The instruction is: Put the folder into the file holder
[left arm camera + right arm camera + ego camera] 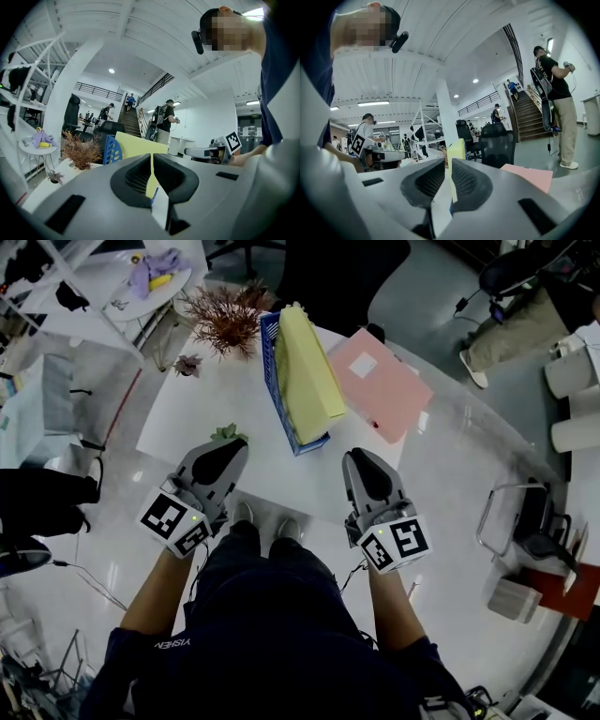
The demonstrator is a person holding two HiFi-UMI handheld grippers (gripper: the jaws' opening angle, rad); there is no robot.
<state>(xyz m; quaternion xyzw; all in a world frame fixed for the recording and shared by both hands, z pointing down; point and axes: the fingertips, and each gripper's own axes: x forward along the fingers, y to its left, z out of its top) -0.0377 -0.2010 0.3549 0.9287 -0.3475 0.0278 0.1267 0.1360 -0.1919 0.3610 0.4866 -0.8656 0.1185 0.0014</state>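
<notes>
A yellow folder (305, 371) stands in the blue file holder (270, 352) at the middle of the white table (216, 399). To its right a pink folder (380, 381) lies flat on the tabletop. My left gripper (234, 442) hovers at the table's near edge, left of the holder, shut and empty. My right gripper (359, 454) is at the near edge below the pink folder, its jaws a narrow slit apart with nothing between them. The left gripper view shows the left gripper (151, 157) facing the holder (111, 149) and yellow folder (138, 145). The right gripper (447, 161) faces the yellow folder (457, 149) and pink folder (529, 176).
A dried reddish plant (225, 320) stands at the table's far left beside the holder. A small green succulent (228, 433) sits right at my left gripper's tip. A black office chair (342, 277) is behind the table, another chair (525, 521) to the right. People stand in the background.
</notes>
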